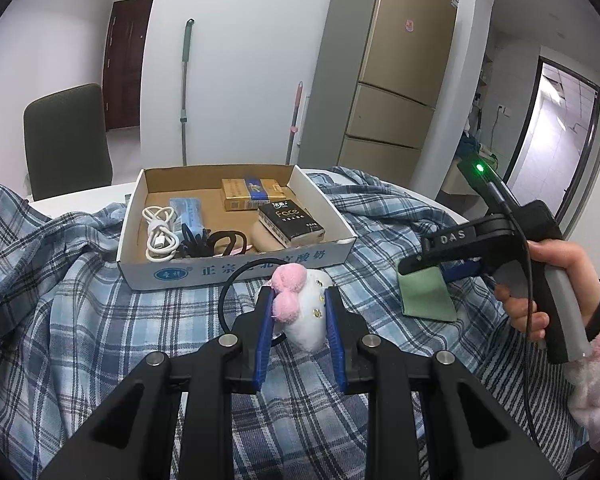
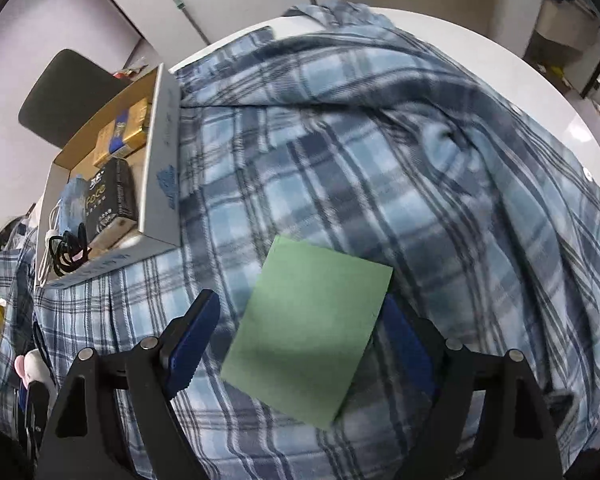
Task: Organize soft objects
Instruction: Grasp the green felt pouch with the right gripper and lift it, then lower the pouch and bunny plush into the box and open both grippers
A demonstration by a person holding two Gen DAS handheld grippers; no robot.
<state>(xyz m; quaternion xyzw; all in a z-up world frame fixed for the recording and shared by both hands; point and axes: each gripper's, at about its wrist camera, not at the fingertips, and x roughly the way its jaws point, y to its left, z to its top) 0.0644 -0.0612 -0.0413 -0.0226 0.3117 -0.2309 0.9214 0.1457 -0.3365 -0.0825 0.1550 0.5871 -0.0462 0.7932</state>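
A white plush toy (image 1: 308,320) with two pink pompoms sits pinched between the blue pads of my left gripper (image 1: 298,294), which is shut on it just in front of the box. A black elastic loop (image 1: 236,280) hangs from the toy. A flat green cloth (image 2: 312,328) lies on the plaid fabric (image 2: 420,160) between the widely spread fingers of my right gripper (image 2: 300,304). The left pad (image 2: 196,332) stands clear of the cloth, while its right edge covers the other fingertip. In the left wrist view the green cloth (image 1: 426,296) rests under that gripper, held by a hand (image 1: 540,280).
A shallow cardboard box (image 1: 236,272) on the plaid fabric holds a white cable (image 1: 160,232), a black tissue pack (image 1: 292,220), a gold carton (image 1: 252,194), a blue packet and black ties. Behind stand a dark chair (image 1: 66,136), two mop handles and a fridge (image 1: 396,80).
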